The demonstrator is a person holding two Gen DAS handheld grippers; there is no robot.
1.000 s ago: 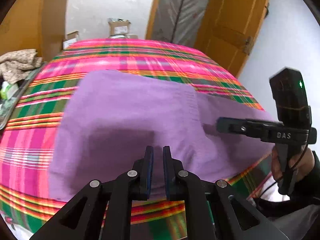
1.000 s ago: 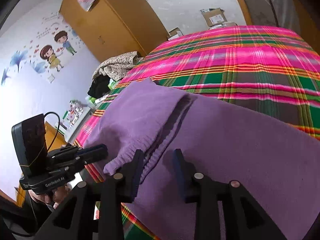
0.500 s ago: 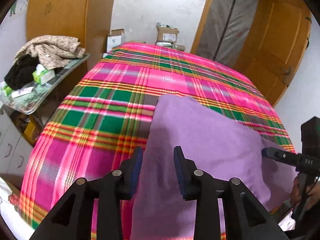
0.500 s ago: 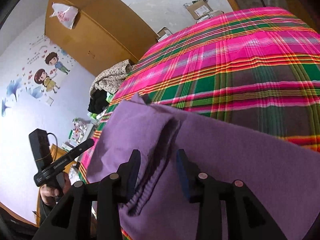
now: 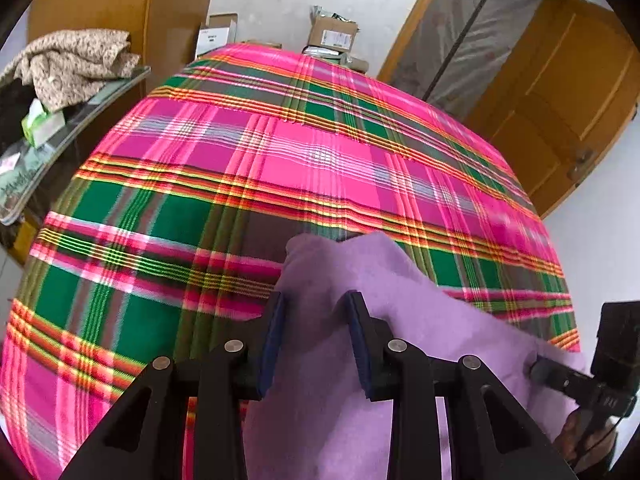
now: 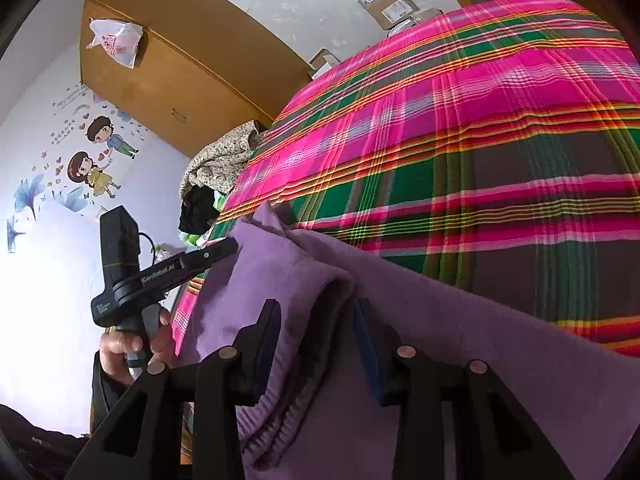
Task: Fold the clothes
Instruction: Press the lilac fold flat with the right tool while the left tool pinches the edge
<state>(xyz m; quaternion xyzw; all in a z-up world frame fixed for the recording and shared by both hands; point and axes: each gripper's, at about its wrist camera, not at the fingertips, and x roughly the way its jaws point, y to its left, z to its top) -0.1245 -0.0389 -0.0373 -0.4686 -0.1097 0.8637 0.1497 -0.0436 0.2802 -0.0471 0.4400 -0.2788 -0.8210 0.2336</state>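
Note:
A purple knit sweater (image 5: 384, 292) lies on the near part of a bed with a pink and green plaid cover (image 5: 280, 160). My left gripper (image 5: 314, 316) is open over the sweater's far left corner, purple cloth showing in the gap, the pads not pressing it. In the right wrist view the sweater (image 6: 460, 340) has a folded layer with a ribbed edge (image 6: 288, 412). My right gripper (image 6: 316, 324) is open astride that fold. Each view shows the other gripper at the sweater's edge: the right one (image 5: 560, 376), and the left one (image 6: 224, 246) held by a hand (image 6: 132, 340).
A side shelf (image 5: 100, 92) left of the bed carries a heap of clothes (image 5: 72, 60) and small items. Cardboard boxes (image 5: 334, 34) stand beyond the bed's far end. A wooden door (image 5: 560, 100) is at the right, a wardrobe (image 6: 180, 60) at the left.
My left gripper went from shut to open and travelled left across the sweater to its far left corner. My right gripper rolled a little and shifted over the folded layer, jaws slightly wider.

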